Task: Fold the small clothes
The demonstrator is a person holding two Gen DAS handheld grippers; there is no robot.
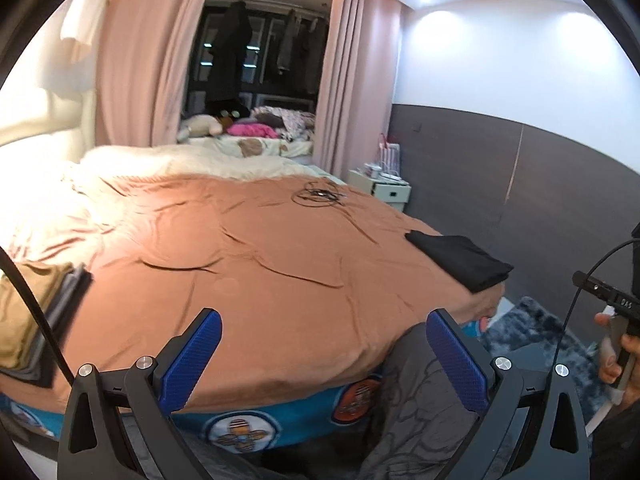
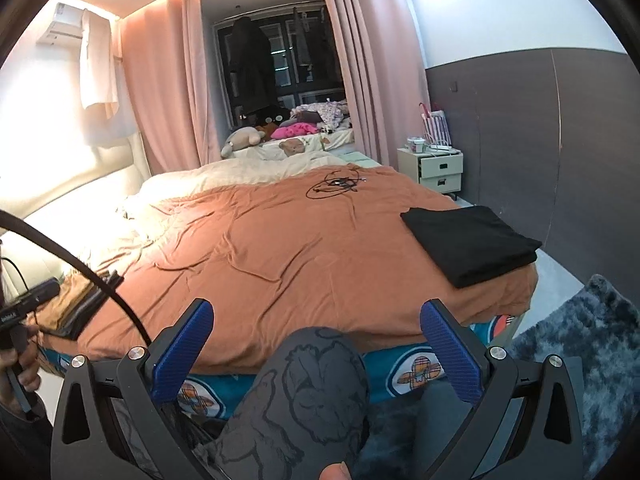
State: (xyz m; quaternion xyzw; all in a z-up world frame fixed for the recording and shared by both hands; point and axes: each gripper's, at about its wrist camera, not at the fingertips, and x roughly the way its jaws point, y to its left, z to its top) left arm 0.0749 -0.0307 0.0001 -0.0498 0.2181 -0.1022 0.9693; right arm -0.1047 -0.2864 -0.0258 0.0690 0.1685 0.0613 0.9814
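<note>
Both grippers (image 1: 324, 354) (image 2: 316, 344) wide open, empty; folded black garment (image 2: 472, 240) well ahead-right.

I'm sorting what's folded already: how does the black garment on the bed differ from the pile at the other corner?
The black folded garment is a single dark piece lying flat near the bed's right edge; the stack of clothes at the left corner holds several layers, tan on top of grey and black ones. The garment looks sharp, the stack blurred. Both rest on the orange blanket, apart from either gripper.
</note>
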